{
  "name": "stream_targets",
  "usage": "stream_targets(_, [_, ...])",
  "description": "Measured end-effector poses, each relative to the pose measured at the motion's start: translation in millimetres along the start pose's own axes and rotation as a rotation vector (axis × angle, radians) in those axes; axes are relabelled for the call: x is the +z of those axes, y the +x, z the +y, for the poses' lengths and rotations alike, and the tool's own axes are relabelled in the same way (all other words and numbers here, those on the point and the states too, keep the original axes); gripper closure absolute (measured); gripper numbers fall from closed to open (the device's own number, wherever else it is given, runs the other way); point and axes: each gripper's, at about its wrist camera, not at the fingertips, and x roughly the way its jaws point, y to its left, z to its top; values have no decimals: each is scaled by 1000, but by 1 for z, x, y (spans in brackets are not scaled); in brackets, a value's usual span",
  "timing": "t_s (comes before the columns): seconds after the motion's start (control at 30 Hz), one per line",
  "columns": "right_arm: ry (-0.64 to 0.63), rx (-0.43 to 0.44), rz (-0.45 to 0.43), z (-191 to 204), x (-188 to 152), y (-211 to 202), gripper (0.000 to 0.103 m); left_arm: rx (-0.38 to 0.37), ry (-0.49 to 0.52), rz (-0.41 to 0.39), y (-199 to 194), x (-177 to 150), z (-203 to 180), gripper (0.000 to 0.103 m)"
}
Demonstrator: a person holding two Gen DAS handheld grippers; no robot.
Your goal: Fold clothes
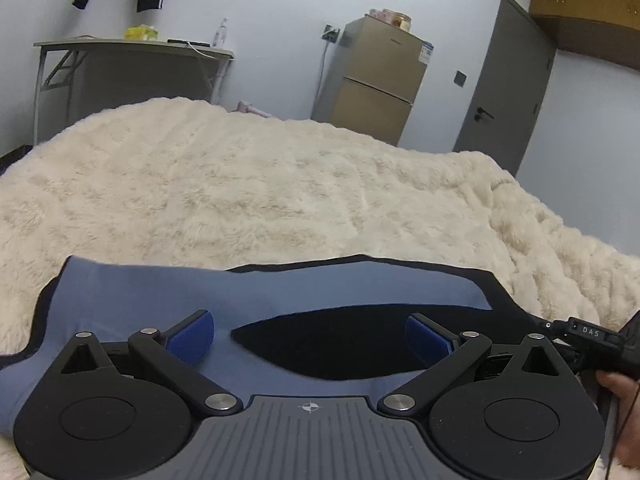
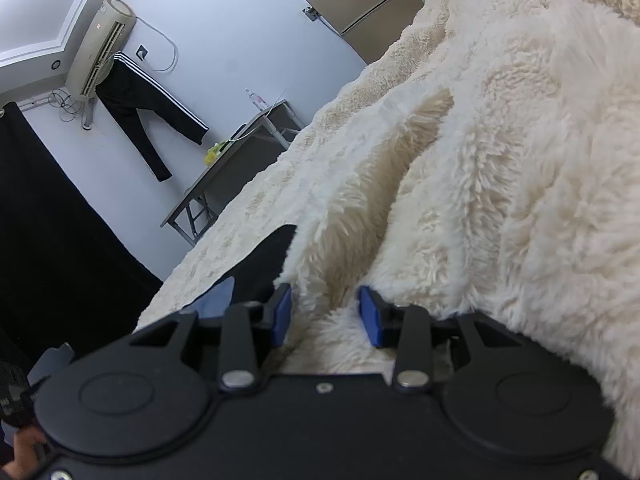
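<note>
Blue-and-black garment [image 1: 168, 296] is lying on the cream shaggy fur blanket [image 1: 256, 184] covering the bed. Left tongs [image 1: 310, 334] are hovering released over it; right tongs [image 2: 326, 314] are sitting parted against fur, gripping nothing. Gold fridge [image 1: 376, 80] is standing by the grey door [image 1: 504, 80].

One blue-and-black garment [image 1: 168, 292], one cream fluffy blanket [image 1: 260, 188], one fridge [image 1: 380, 80], one desk [image 1: 132, 46], one door [image 1: 504, 80], two grippers.

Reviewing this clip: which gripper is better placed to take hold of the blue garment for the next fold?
Probably left. The left gripper is open directly over the blue garment. The right gripper is open over the fluffy cream blanket, with the garment off to its left side.
</note>
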Motion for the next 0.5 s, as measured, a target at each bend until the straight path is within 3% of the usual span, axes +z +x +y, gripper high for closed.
stream_targets(0.5, [-9,-26,7,4,-1,4,66,-29,43,5,1,-6,-2,2])
